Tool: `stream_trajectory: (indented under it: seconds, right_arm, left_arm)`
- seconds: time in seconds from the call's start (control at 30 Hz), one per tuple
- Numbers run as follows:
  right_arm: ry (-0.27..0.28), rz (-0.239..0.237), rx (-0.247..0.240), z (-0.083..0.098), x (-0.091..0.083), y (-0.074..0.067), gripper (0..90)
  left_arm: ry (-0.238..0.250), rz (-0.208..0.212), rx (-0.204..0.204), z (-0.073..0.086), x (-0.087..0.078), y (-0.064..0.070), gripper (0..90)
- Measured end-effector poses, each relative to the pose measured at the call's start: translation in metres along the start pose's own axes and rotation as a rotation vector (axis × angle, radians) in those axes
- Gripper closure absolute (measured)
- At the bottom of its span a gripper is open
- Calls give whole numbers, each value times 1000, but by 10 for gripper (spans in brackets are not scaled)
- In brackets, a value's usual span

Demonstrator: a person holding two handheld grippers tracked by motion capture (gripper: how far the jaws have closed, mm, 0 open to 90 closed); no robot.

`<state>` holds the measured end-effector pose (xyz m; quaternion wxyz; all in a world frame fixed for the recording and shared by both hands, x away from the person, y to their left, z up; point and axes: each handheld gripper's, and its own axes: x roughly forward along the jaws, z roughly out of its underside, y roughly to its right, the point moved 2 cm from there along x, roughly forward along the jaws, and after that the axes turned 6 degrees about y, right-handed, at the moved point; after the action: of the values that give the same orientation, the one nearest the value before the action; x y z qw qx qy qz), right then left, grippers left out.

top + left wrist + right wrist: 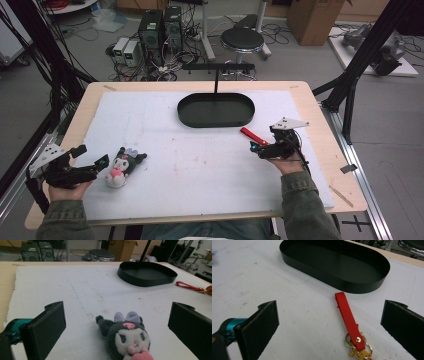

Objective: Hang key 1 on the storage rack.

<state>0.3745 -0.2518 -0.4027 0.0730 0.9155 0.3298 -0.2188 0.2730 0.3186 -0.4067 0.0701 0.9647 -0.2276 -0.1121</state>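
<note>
Left gripper (95,161): jaws wide apart, empty. Plush toy (121,167), count 1, near-left on white mat (200,165), just right of jaw tips, lying between jaws in left gripper view.

Right gripper (256,147): jaws wide apart, empty. Red key strap (348,315), count 1, just ahead, long axis toward black oval tray (216,110), count 1, far centre, empty.
</note>
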Motion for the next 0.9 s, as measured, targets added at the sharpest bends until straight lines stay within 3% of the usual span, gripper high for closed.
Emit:
stream_trajectory:
  seconds: [0.3,0.67,0.8,0.9]
  right_arm:
    - [-25,-7,37,-8,16,10,7]
    - [-108,-19,3,-33,37,18,7]
    - [-174,15,-8,-42,54,25,7]
    - [-255,15,39,-40,68,33,7]
  left_arm:
    - [0,-3,-2,0,0,-1,17]
    - [-1,-2,-8,0,1,-3,17]
    - [3,-1,-12,0,0,-3,17]
    - [6,-2,-14,0,0,-4,17]
